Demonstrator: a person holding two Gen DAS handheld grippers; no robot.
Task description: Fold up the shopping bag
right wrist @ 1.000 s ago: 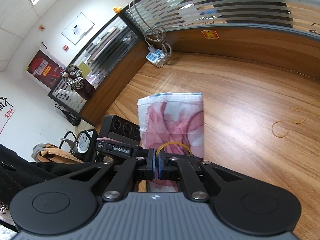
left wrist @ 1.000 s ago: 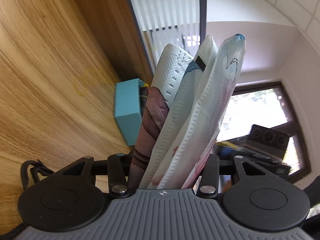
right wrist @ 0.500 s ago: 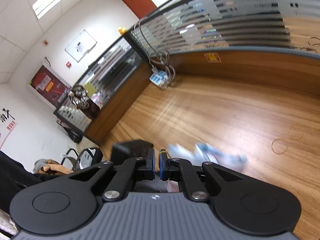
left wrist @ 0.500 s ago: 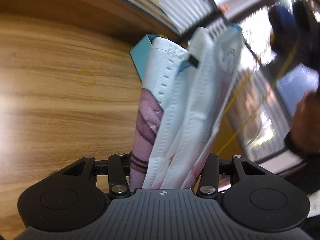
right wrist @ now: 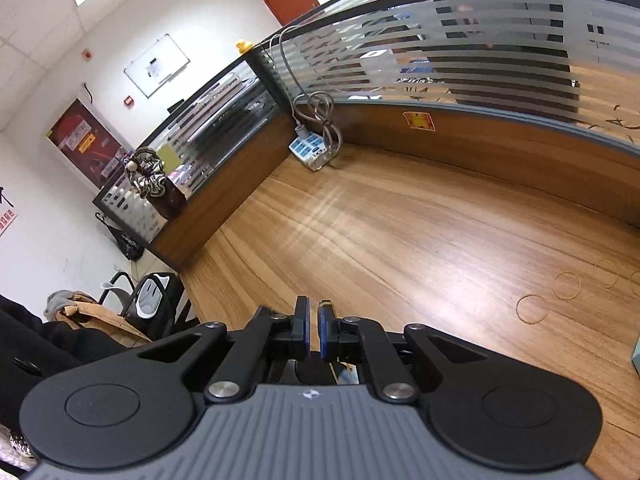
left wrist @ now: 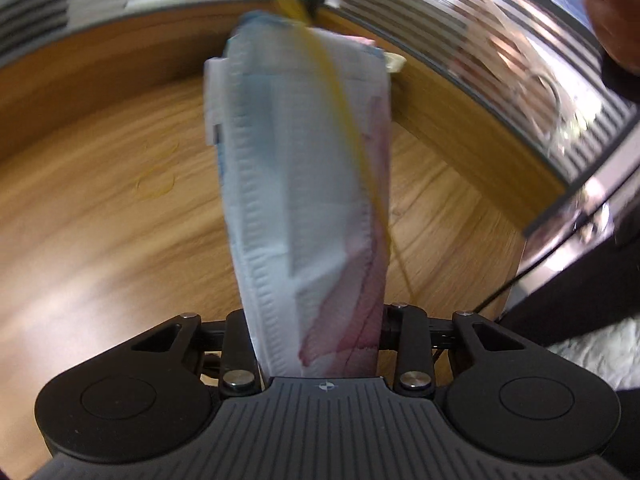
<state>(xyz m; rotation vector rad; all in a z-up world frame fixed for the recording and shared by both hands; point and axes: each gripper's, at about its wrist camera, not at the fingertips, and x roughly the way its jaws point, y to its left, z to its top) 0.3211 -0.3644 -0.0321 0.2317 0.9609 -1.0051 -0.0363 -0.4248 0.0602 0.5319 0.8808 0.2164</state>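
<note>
The folded shopping bag (left wrist: 304,184), white with pink print and blue trim, stands upright between the fingers of my left gripper (left wrist: 320,320). The jaws are closing and press on its lower end. A yellow rubber band (left wrist: 344,112) is stretched slantwise across the bag's face, from its top edge down to its lower right. The wooden table (left wrist: 100,220) lies below. In the right wrist view my right gripper (right wrist: 314,314) hovers over the table with its pads almost together. A speck of the yellow band (right wrist: 326,302) shows at its tip. The bag is out of that view.
Several loose rubber bands (right wrist: 531,309) lie on the table at the right, and another loose band (left wrist: 156,184) is left of the bag. A power strip with coiled cables (right wrist: 310,148) sits in the far corner by the striped glass partition (right wrist: 480,52). A person's hand (left wrist: 612,12) is at the upper right.
My left gripper rolled and rose with the bag, which now shows its broad face with the band across it. The bag left the right wrist view, and the right gripper rose slightly.
</note>
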